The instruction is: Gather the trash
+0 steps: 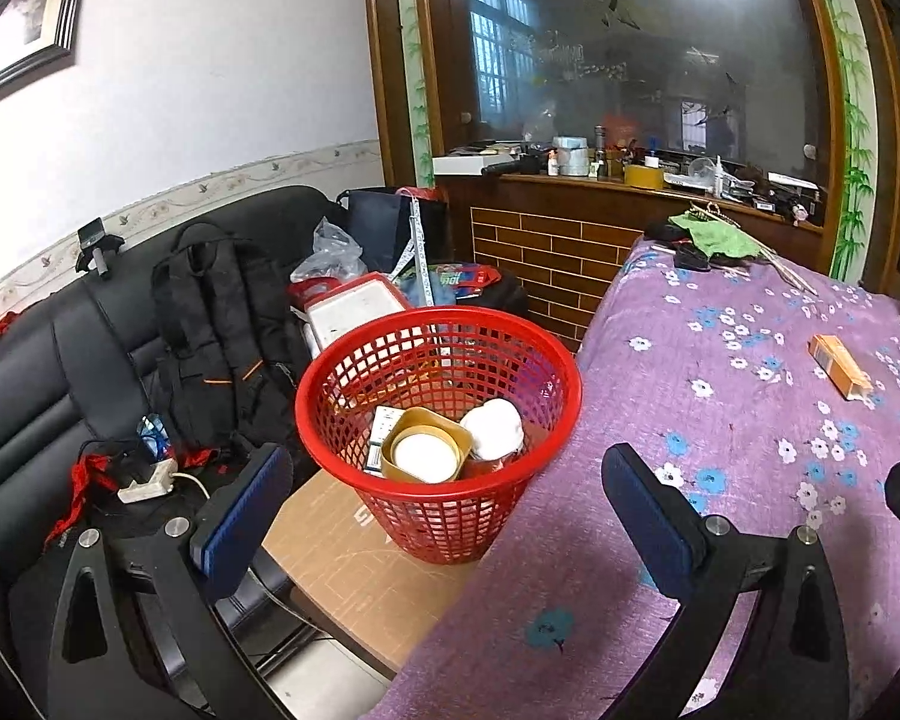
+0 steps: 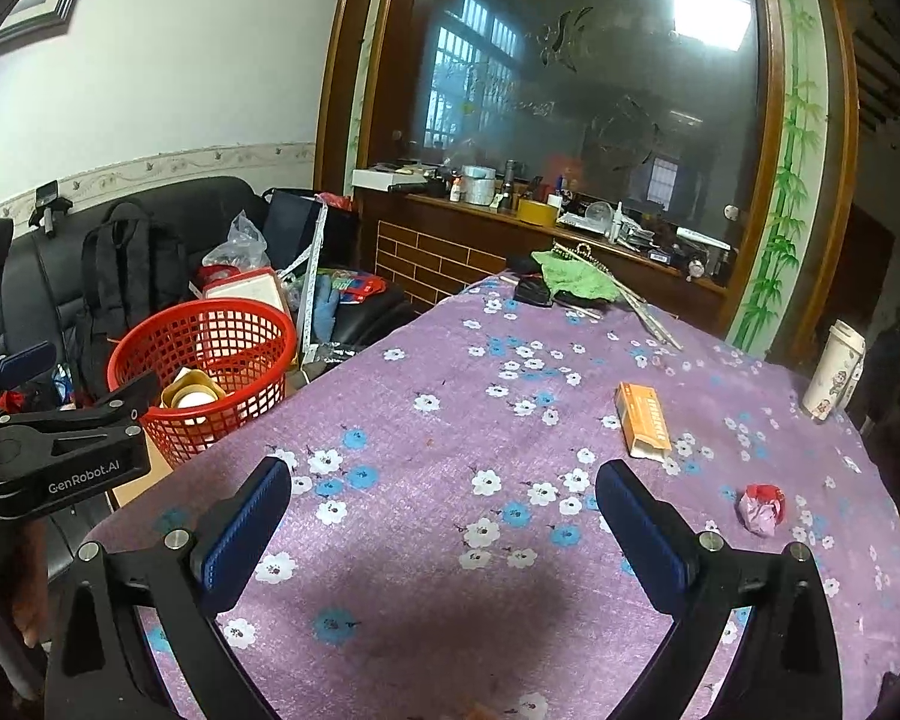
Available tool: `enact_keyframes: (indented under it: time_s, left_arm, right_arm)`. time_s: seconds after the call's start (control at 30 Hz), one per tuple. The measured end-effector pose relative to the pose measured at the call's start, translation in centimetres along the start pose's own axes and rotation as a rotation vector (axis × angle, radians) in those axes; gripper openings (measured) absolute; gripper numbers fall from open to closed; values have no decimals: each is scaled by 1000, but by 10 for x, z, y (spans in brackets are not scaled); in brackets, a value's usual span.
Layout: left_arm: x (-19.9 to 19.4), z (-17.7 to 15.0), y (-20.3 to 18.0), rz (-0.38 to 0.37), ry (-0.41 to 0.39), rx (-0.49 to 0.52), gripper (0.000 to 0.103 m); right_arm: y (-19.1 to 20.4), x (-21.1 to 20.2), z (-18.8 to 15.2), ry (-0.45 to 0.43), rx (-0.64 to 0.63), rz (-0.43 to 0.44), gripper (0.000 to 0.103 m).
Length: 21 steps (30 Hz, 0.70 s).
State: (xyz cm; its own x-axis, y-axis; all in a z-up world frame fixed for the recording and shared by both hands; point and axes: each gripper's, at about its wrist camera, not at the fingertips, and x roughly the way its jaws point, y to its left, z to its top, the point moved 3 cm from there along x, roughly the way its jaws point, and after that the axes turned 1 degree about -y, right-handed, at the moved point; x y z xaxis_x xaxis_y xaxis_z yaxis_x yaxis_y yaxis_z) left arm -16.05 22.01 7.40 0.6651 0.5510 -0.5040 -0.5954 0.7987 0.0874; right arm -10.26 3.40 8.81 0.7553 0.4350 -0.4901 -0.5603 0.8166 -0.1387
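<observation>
A red mesh basket stands on a cardboard box beside the table and holds a gold tub with a white lid, a crumpled white wad and a small carton. My left gripper hangs open just in front of the basket, nothing between its fingers. On the purple flowered cloth lie an orange carton and a crumpled red-and-pink wrapper. My right gripper is open over the bare cloth, the carton ahead to its right, the wrapper further right. The basket appears at the left there.
A black sofa at the left carries a black backpack, bags, cables and a power strip. A green cloth and sticks lie at the table's far end, a white cup at the far right. A cluttered wooden counter stands behind.
</observation>
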Motion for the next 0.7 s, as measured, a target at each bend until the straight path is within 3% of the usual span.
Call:
enact_keyframes:
  time_s: [0.7]
  left_arm:
    - [5, 0, -8, -4, 4, 26, 102]
  right_arm:
    - [-11, 9, -5, 23, 13, -21, 103]
